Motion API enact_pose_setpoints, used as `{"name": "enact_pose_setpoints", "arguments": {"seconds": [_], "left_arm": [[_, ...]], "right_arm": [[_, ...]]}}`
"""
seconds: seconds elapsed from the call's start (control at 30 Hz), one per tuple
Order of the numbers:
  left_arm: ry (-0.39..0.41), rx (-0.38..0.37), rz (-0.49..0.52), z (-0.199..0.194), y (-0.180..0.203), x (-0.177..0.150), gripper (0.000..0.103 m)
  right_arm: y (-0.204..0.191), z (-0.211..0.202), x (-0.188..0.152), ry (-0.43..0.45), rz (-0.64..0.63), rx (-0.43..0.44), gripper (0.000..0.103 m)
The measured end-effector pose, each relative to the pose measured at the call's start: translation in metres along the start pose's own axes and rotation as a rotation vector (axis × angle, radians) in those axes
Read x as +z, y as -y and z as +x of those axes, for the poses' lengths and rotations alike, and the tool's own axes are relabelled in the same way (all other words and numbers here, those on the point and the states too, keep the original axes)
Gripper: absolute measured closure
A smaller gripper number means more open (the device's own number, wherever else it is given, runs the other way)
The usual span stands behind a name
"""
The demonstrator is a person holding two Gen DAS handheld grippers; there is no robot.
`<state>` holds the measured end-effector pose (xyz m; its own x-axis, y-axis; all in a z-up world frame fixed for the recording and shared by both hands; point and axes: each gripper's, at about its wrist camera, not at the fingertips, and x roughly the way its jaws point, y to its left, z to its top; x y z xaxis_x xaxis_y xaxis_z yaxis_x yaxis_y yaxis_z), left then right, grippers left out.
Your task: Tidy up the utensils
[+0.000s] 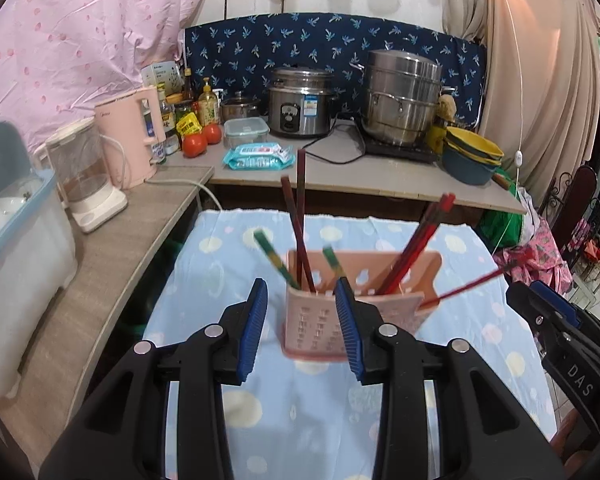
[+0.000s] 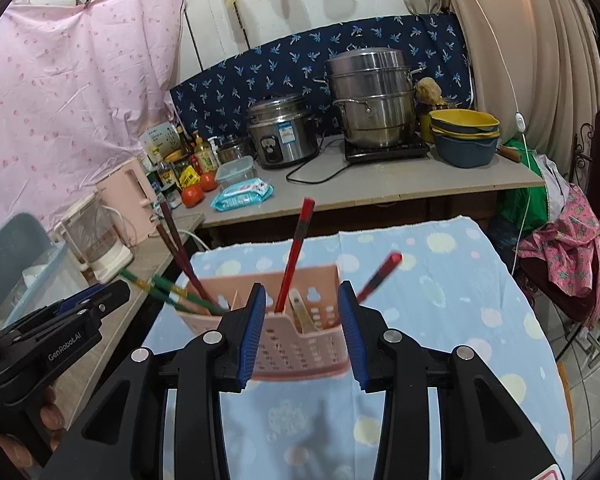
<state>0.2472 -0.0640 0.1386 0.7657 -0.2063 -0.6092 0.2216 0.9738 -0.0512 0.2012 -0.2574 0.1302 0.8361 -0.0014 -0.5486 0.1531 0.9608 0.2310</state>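
Both grippers, left (image 1: 301, 322) & right (image 2: 301, 326), jaws open, empty. Holder (image 2: 296, 336) light plastic, tippy w/ chopsticks (image 2: 294, 256); grip its walls.

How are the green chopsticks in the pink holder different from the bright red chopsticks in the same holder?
The green chopsticks carry yellow bands, while the bright red chopsticks show dark sections. In the left wrist view the green pair stands at the left end of the pink holder and leans left; the red ones stand at its right end and lean right. The red ones rise higher above the rim. Both stand loosely in the holder, ungripped.
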Motion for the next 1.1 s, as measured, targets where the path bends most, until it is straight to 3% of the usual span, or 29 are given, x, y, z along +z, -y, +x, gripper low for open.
{"name": "enact_pose_setpoints", "arguments": {"seconds": [0.17,0.43,0.73,0.93,1.1], "left_arm": [[-0.017,-0.005,-0.01,-0.008,0.0,-0.015,0.069],[-0.03,0.015,-0.016,-0.021,-0.004,-0.042,0.052],[-0.081,0.026,-0.018,-0.024,-0.004,-0.074,0.047],[-0.101,0.045,0.002,-0.026,0.001,-0.091,0.038],[-0.119,0.062,0.005,-0.025,0.002,-0.102,0.024]], "right_arm": [[0.0,-0.012,-0.019,-0.026,-0.011,-0.01,0.065],[-0.005,-0.029,-0.043,-0.053,-0.044,-0.025,0.059],[-0.008,-0.036,-0.071,-0.098,-0.099,-0.071,0.052],[-0.006,-0.037,-0.084,-0.118,-0.124,-0.096,0.047],[-0.004,-0.037,-0.094,-0.14,-0.124,-0.088,0.04]]}}
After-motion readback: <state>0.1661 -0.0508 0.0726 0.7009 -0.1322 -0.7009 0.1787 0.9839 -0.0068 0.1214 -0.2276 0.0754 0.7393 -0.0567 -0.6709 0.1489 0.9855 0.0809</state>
